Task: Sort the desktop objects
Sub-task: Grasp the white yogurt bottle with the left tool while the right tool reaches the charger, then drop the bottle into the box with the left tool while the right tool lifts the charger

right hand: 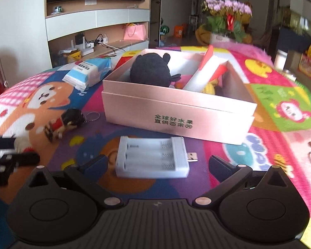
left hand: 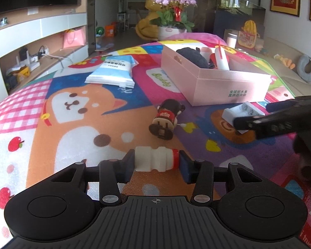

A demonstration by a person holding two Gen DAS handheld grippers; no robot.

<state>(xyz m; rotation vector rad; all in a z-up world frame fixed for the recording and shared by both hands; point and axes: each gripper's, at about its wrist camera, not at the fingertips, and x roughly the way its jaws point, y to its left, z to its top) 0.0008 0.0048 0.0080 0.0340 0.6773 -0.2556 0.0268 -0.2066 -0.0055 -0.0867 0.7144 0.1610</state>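
A small white yoghurt-style bottle (left hand: 155, 159) with a red cap is clamped lengthwise by the fingers of the left gripper (left hand: 156, 161), low over the near part of the worktop (left hand: 51, 124), which is covered by a cartoon mat. The right gripper (right hand: 157, 161) is held with fingers spread wide around the white battery charger (right hand: 152, 158), which lies on the worktop just before the pink box (right hand: 176, 120); no contact is seen.

The pick-up step appears to be in hand. Next, the bottle would need lifting over the box wall, and the right fingers closing on the charger.

Counted: 1 bottle, 1 charger, 1 doll keychain (left hand: 165, 118), 1 tissue pack (left hand: 114, 70), 1 box already holding several items.
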